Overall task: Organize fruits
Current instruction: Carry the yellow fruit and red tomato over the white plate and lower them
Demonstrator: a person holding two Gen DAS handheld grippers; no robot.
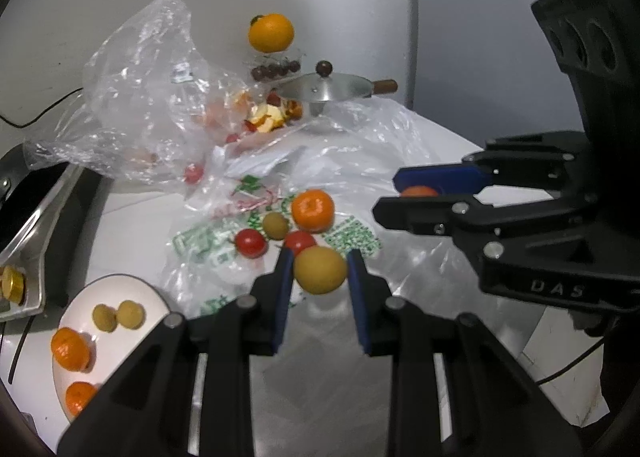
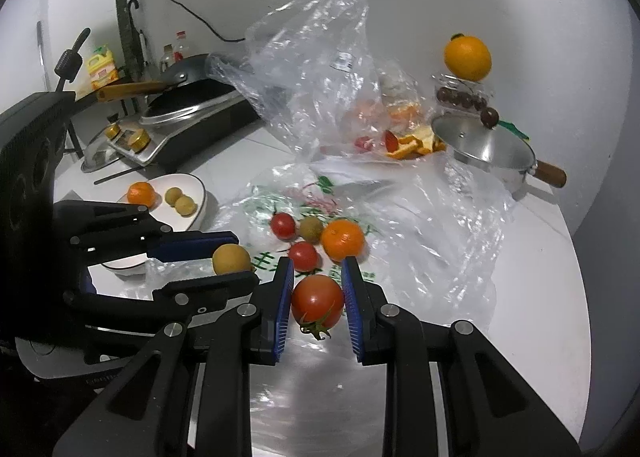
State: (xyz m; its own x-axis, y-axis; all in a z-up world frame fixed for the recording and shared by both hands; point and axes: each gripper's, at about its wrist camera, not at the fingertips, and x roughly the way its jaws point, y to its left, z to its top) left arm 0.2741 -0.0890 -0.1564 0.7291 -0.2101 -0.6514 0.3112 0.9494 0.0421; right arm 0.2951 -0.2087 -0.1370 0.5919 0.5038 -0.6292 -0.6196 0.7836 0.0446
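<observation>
Above the printed plastic bag (image 1: 224,245), which I am using as my landmark, I am holding both sets of tongs clamped on fruit. Between the blue pads of the left gripper (image 1: 320,271) I am pinching a round yellow-brown fruit (image 1: 320,269), hanging just over the bag's near edge. Between the pads of the right gripper (image 2: 316,303) I am gripping a red tomato (image 2: 317,301), its green stem pointing down toward me, also over the bag's near edge. Lying loose on the bag are a mandarin (image 1: 312,210), a small greenish-brown fruit (image 1: 275,225) and two more tomatoes, one (image 1: 251,243) at the left of the cluster and one (image 1: 299,241) partly hidden behind the fruit I am carrying. To the left of the bag sits a white plate (image 1: 110,341), already holding two mandarins and two small yellow-brown fruits. Beyond the bag are a crumpled clear bag (image 1: 136,97) with scraps of peel, a lidded steel pot (image 1: 328,89) and a large orange (image 1: 271,33) perched on a clear box of dark fruit. I judge that I am in the carrying step, with both pieces picked up and not yet placed. The next move, as I read it, calls for swinging left from the bag to the plate, lowering each fruit onto a bare patch, and parting the tongs gently so nothing rolls off.
</observation>
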